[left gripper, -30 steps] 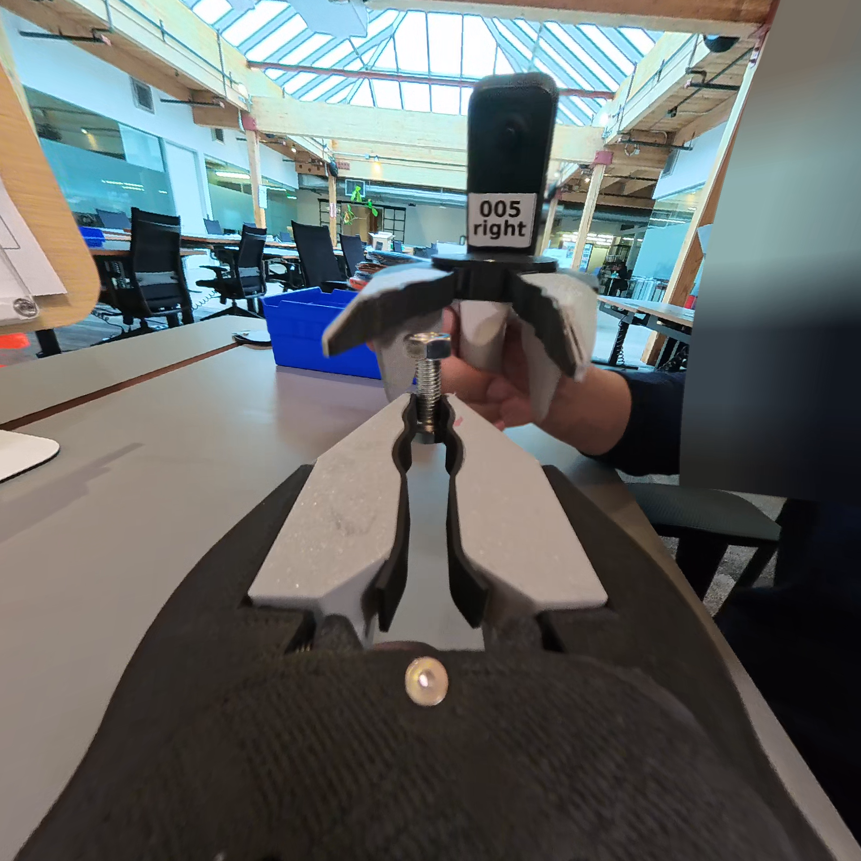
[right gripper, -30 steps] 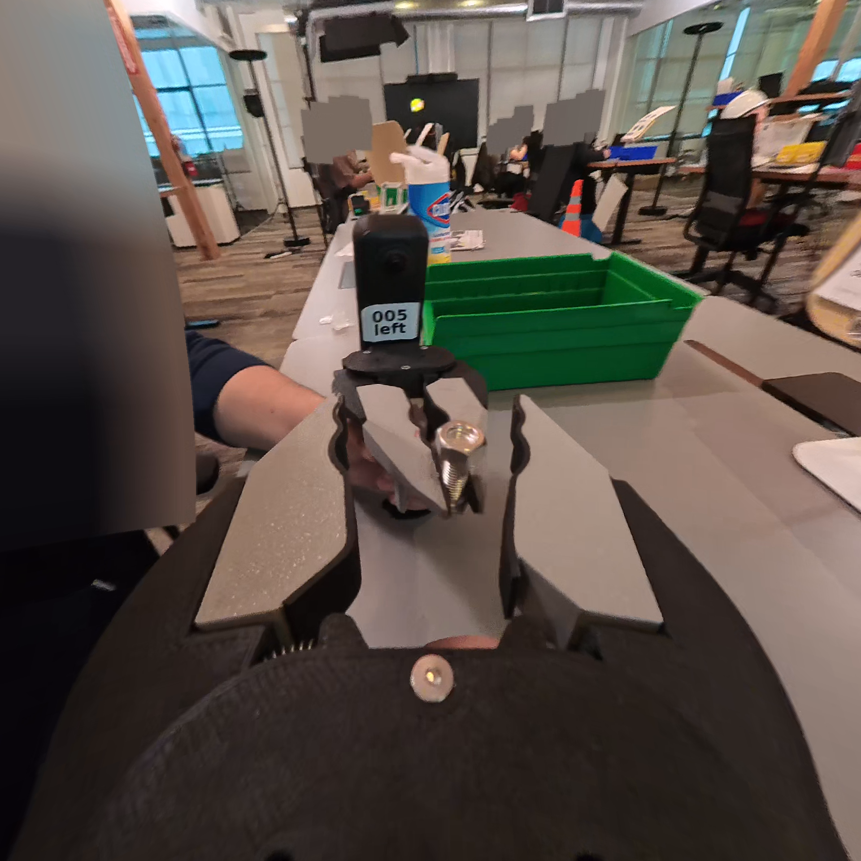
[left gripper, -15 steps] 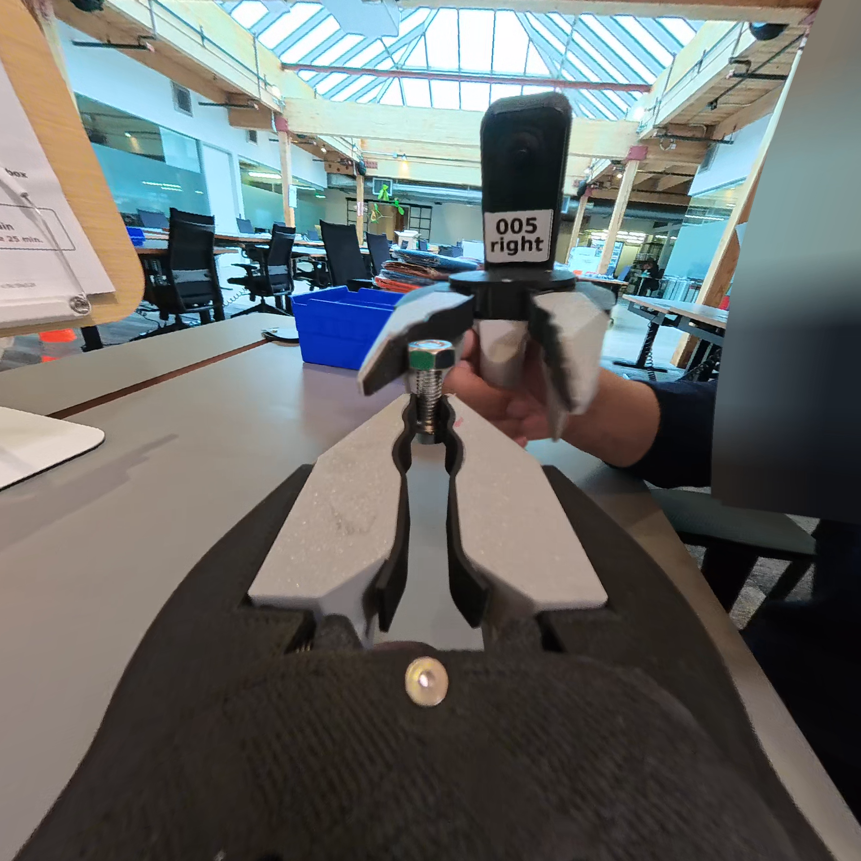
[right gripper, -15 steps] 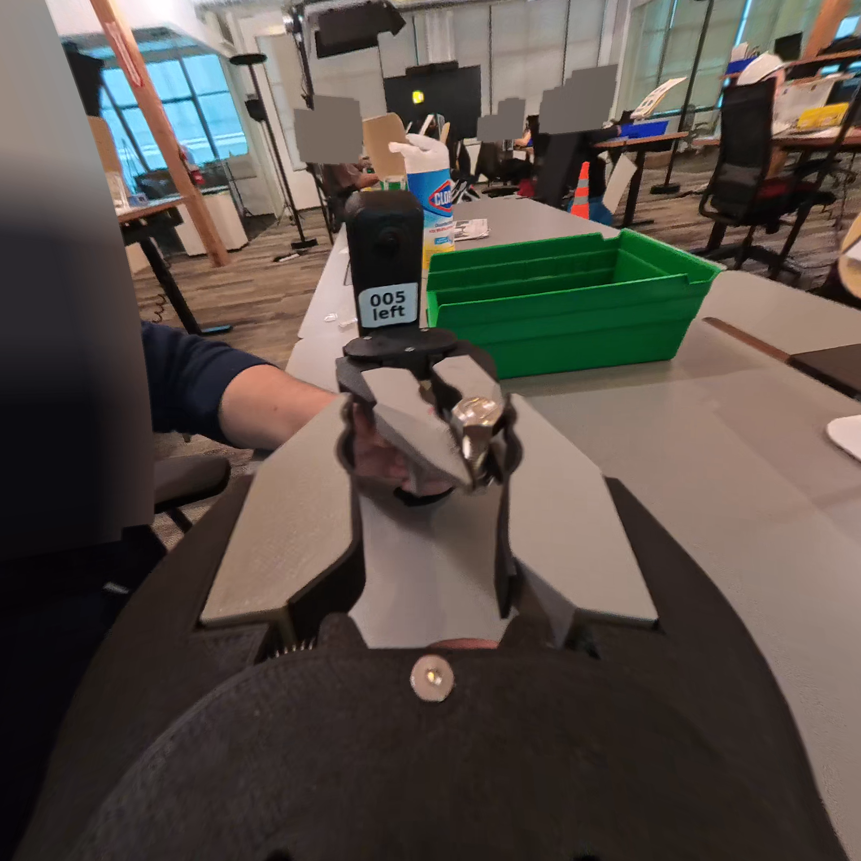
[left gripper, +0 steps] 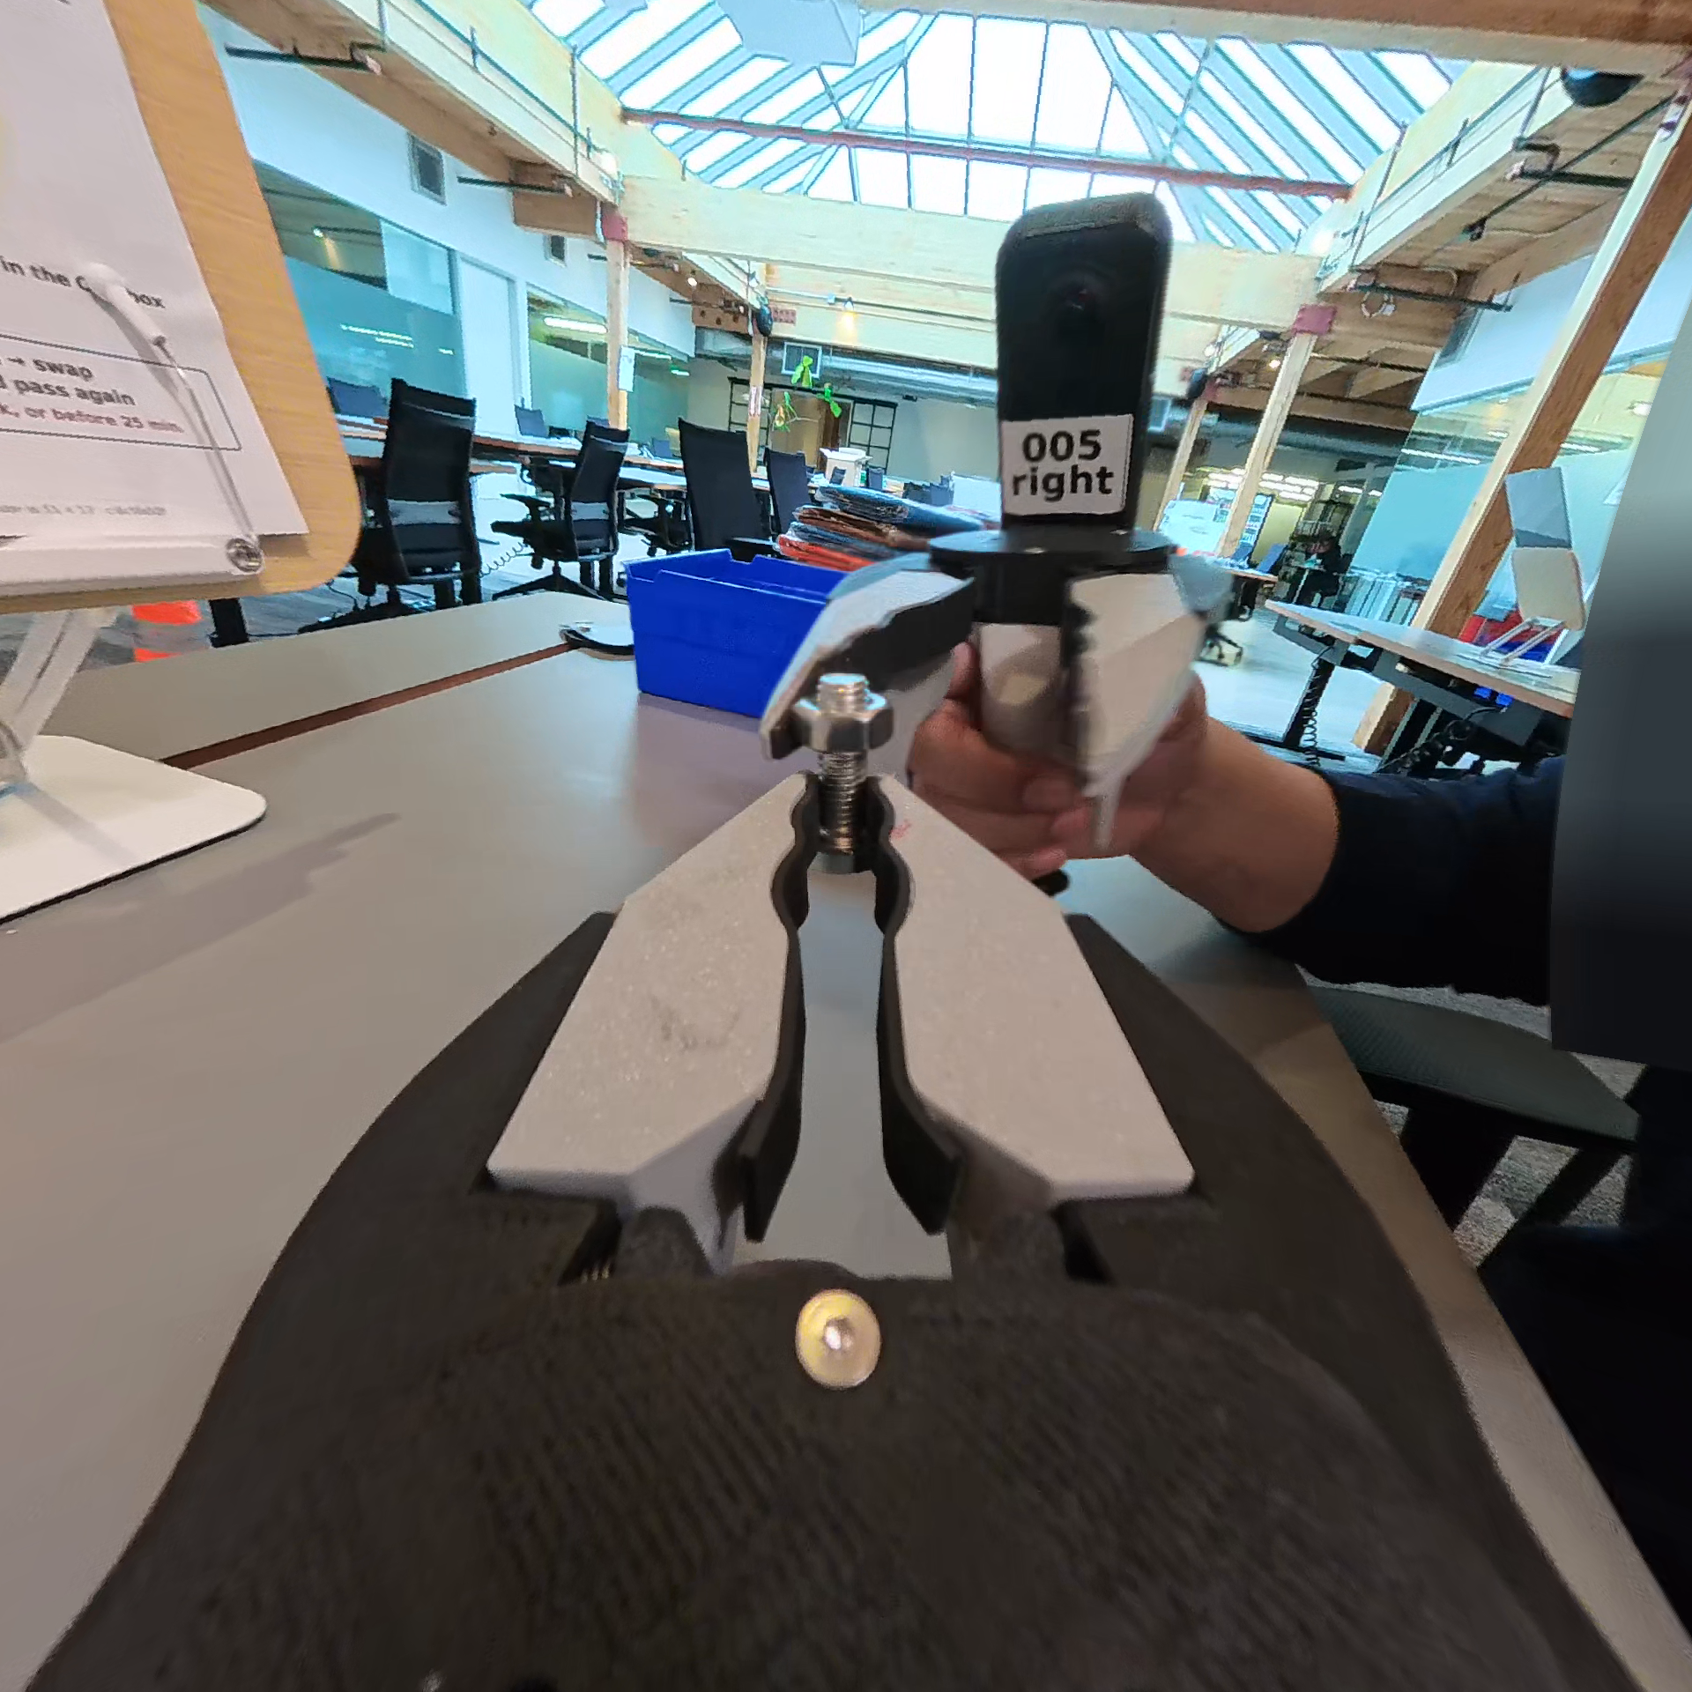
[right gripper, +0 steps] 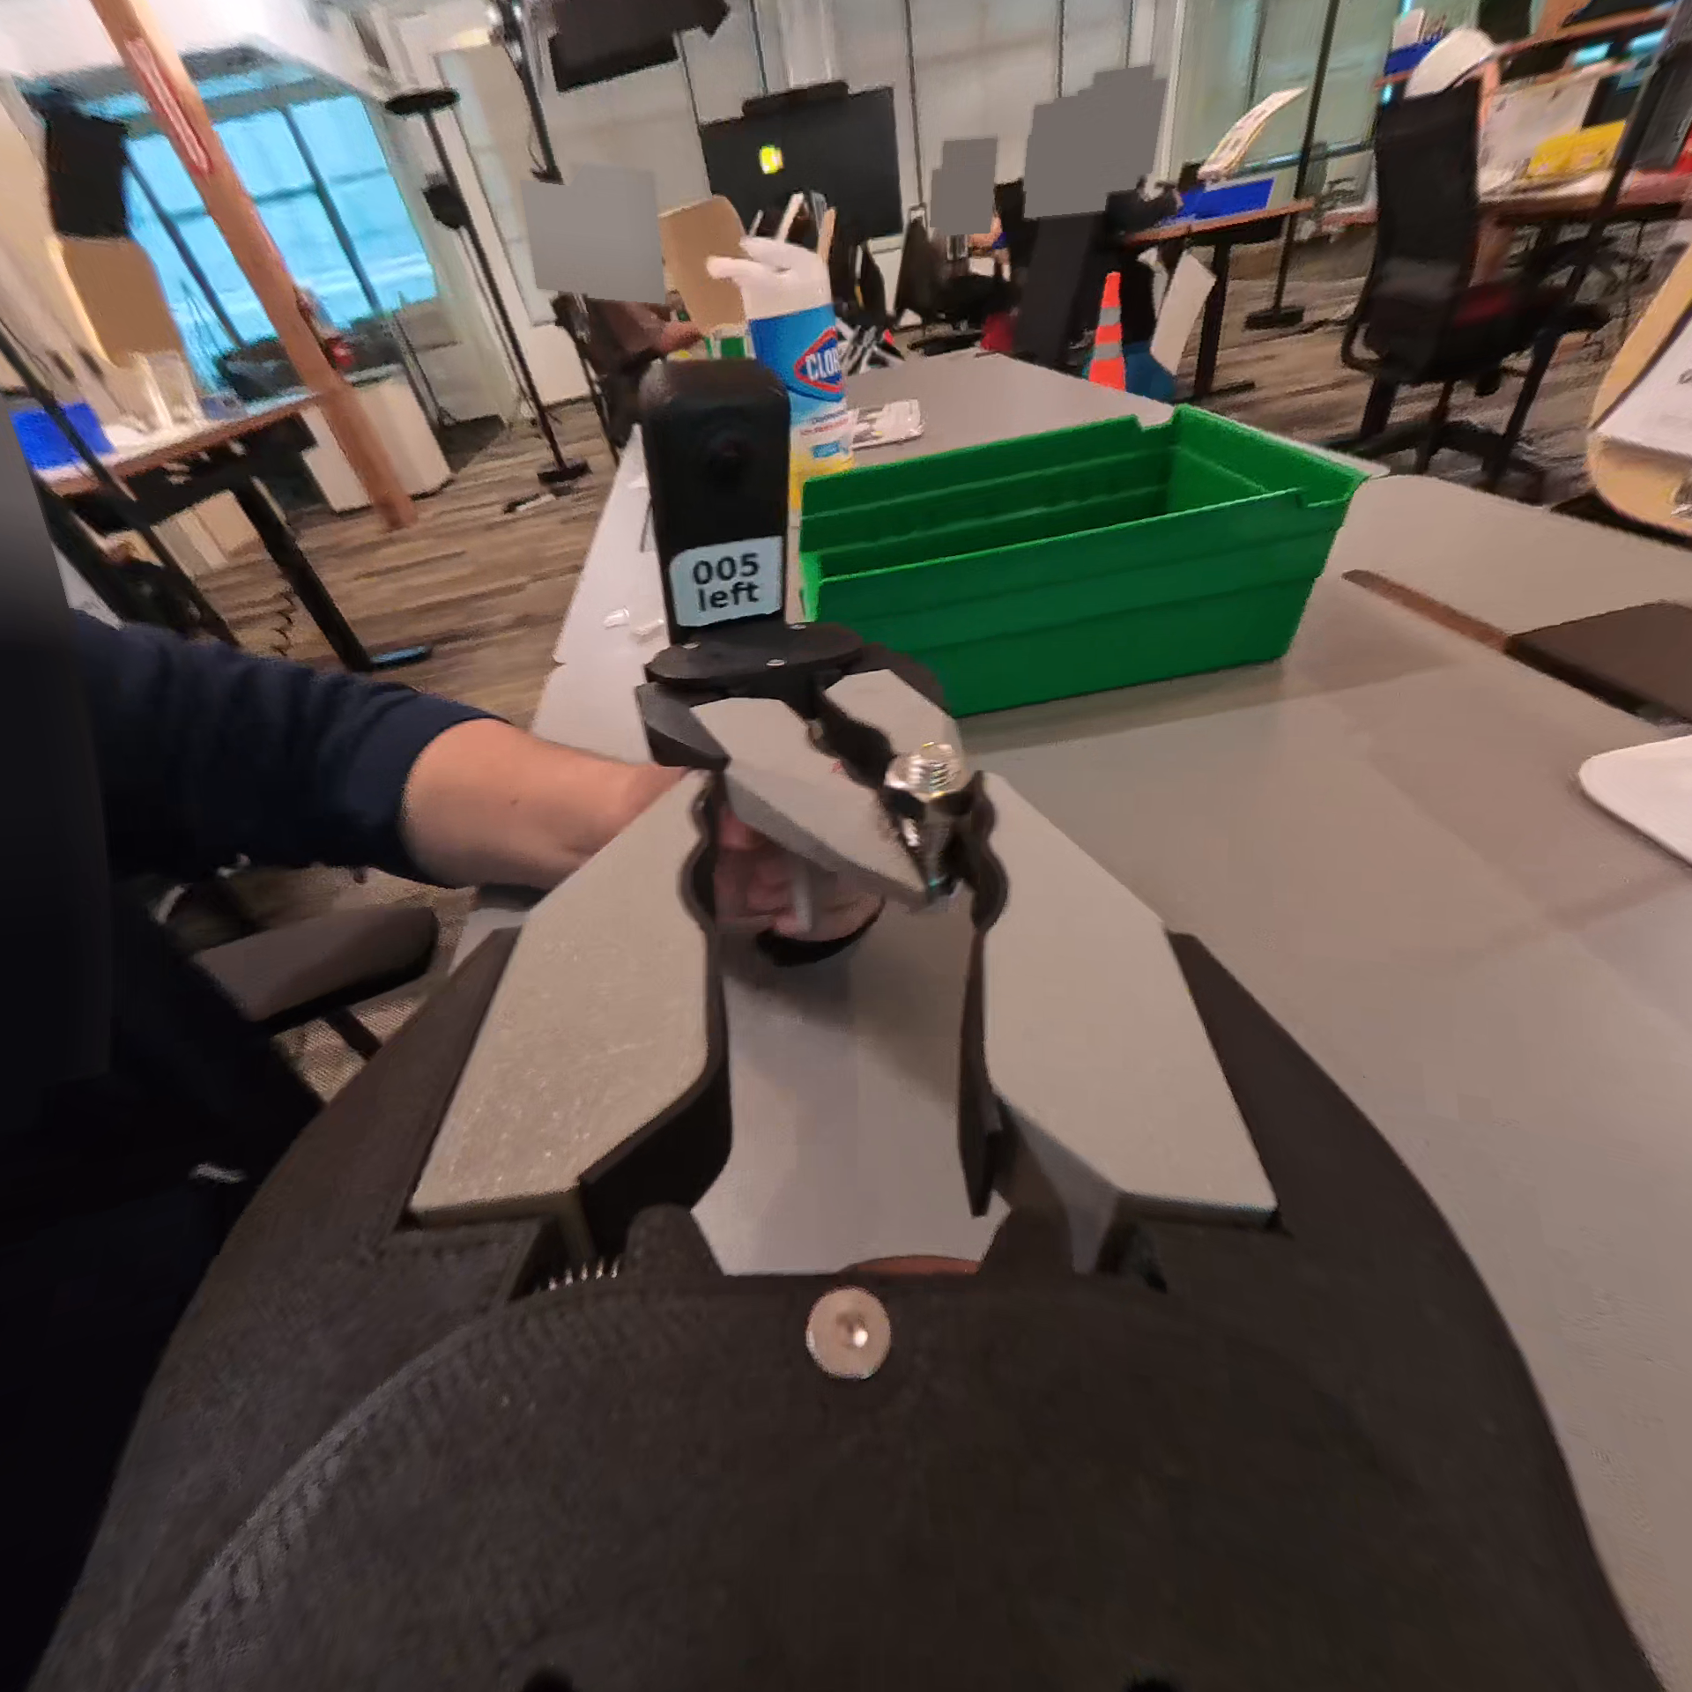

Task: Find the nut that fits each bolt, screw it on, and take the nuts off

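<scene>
Above the near edge of the grey table (left gripper: 385,824), the left gripper (left gripper: 842,829) is closed on the threaded shank of a silver steel bolt (left gripper: 840,806), its long axis upright. A silver hexagonal nut (left gripper: 842,723) sits near the bolt's top. The right gripper (right gripper: 838,833), wide open and holding nothing, straddles the nut; one pad (left gripper: 824,696) lies just beside it, level with it.
</scene>
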The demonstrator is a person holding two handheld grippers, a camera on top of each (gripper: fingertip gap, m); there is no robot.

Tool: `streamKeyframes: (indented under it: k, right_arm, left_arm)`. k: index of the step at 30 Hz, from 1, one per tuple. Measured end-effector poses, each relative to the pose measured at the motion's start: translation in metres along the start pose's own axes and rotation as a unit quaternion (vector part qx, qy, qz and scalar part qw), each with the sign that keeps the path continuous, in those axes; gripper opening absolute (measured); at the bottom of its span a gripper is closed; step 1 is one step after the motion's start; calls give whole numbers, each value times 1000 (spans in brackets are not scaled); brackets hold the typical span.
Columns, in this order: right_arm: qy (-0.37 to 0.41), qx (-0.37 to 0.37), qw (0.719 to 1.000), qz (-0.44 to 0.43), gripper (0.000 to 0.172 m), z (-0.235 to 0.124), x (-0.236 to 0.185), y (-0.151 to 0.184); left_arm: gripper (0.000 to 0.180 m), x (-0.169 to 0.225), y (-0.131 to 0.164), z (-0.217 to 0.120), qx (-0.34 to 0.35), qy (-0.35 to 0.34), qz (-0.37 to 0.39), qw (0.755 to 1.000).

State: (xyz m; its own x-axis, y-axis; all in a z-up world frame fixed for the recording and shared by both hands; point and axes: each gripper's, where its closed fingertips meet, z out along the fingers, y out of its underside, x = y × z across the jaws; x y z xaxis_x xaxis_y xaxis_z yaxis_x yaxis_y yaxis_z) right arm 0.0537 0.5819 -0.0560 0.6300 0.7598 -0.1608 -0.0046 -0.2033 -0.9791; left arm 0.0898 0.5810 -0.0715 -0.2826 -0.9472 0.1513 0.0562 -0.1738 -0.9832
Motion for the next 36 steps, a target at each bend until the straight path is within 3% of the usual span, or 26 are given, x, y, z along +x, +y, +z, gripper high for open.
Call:
streamKeyframes:
  k: [1, 3, 5, 8, 12, 18, 23, 25, 27, 31, 32, 34, 36]
  right_arm:
    - [5, 4, 1000, 2, 58, -4, -2, 0]
    - [-7, 19, 1000, -18, 29, -20, -15, -3]
    - [18, 51, 998, -15, 39, -32, -12, -13]
    - [87, 23, 995, -35, 47, -26, 15, -8]
    - [67, -4, 997, -24, 19, 2, 20, 1]
    - [86, 15, 996, 3, 17, 4, 23, 5]
    - [155, 61, 986, 6, 17, -24, 35, -1]
    - [179, 78, 981, 17, 17, -52, 41, -6]
    - [236, 94, 967, -8, 17, -104, 50, -25]
    - [394, 111, 912, -31, 16, -268, 81, -79]
    - [427, 78, 901, -20, 16, -307, 94, -76]
    - [532, -9, 846, 7, 16, -389, 136, -48]
    - [556, -107, 820, 80, 17, -434, 168, 9]
  left_arm:
    - [7, -2, 0, -1, -1, -4, 2, 1000]
    - [7, -11, -1, -5, 0, -23, -5, 1000]
    - [7, -14, 0, -7, -1, -22, -15, 1000]
    - [7, -8, 3, -2, -9, -12, -13, 1000]
    - [7, 6, 7, 6, -23, -1, 12, 1000]
    - [7, 5, 10, 8, -31, -9, 1, 999]
    - [27, 7, 8, 10, -19, -4, -20, 1000]
    - [26, 5, 9, 9, -21, -8, -21, 1000]
    - [25, 5, 12, 9, -28, -5, -27, 999]
    - [22, 8, 18, 11, -43, 5, -29, 999]
    - [21, 9, 20, 12, -48, 7, -30, 998]
    - [19, 10, 25, 15, -60, 9, -28, 998]
    - [18, 10, 30, 16, -72, 8, -20, 997]
